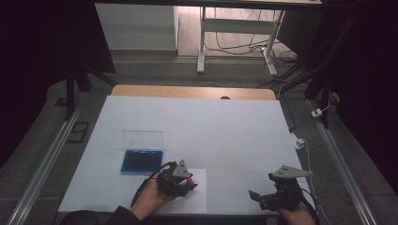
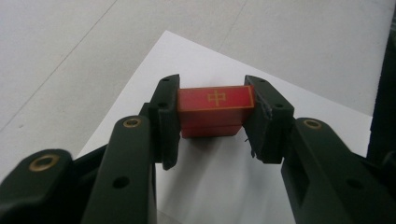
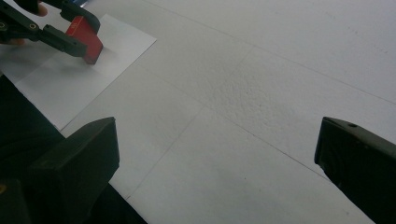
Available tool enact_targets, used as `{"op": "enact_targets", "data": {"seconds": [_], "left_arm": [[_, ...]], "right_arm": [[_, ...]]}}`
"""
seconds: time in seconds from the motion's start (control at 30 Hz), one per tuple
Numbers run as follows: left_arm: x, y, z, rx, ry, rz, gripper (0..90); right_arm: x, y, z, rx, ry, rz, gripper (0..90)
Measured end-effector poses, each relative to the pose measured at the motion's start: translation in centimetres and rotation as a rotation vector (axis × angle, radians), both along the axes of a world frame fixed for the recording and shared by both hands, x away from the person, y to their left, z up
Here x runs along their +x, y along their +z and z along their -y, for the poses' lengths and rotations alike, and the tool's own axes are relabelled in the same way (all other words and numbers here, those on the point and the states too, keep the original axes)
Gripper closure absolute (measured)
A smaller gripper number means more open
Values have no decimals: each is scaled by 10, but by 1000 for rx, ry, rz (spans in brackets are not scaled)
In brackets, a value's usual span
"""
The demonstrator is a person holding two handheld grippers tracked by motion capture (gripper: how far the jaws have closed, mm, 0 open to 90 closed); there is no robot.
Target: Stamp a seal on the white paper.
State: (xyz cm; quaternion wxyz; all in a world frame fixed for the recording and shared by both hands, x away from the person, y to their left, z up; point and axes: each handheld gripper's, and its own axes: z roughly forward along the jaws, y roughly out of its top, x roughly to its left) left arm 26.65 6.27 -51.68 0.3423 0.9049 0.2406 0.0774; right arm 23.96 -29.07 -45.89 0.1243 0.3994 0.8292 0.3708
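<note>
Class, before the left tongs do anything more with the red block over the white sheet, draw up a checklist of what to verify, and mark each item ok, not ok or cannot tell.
1. Left tongs clamped on the red block, one jaw on each end: ok.
2. Block sits level between the jaws, gold mark upward: ok.
3. Block is over the white sheet: ok.
4. Block's underside touching the sheet: cannot tell.
5. Right tongs open, holding nothing, away from the sheet: ok.
6. Blue case lid open, ready behind the sheet: ok; what lies inside: cannot tell.
</note>
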Motion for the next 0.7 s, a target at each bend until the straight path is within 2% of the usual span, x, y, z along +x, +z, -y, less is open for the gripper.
{"op": "enact_targets", "data": {"seconds": [0.43, 0.6, 0.7], "left_arm": [[1, 4, 1, 8, -15, -9, 583], [-1, 10, 3, 5, -42, -22, 583], [-2, 15, 2, -4, -41, -12, 583]], "right_arm": [[0, 0, 0, -4, 0, 3, 0], [0, 0, 0, -1, -1, 4, 0], [0, 0, 0, 1, 0, 4, 0]]}}
